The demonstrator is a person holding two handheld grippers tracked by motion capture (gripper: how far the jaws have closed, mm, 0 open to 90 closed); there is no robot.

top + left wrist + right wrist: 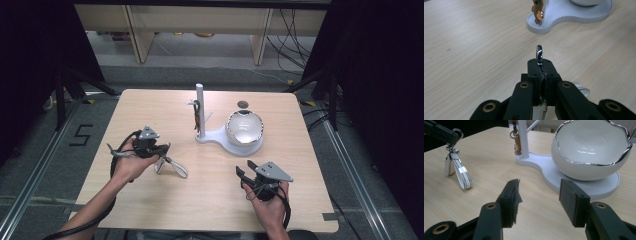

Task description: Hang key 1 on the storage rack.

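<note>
Left tool (161, 148) clenched on keychain ring (539, 53) — right tool (539, 195) low, jaws spread, empty.

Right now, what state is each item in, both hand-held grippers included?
Left hand-held gripper: shut on the keychain's metal ring.
Keychain: held by its ring, white strap loop hanging to the table.
Right hand-held gripper: open, holding nothing, above the table.
White bowl: upright, looks empty, sitting on the stand's base.
White stand: upright, a brown keychain hanging at its post.
</note>
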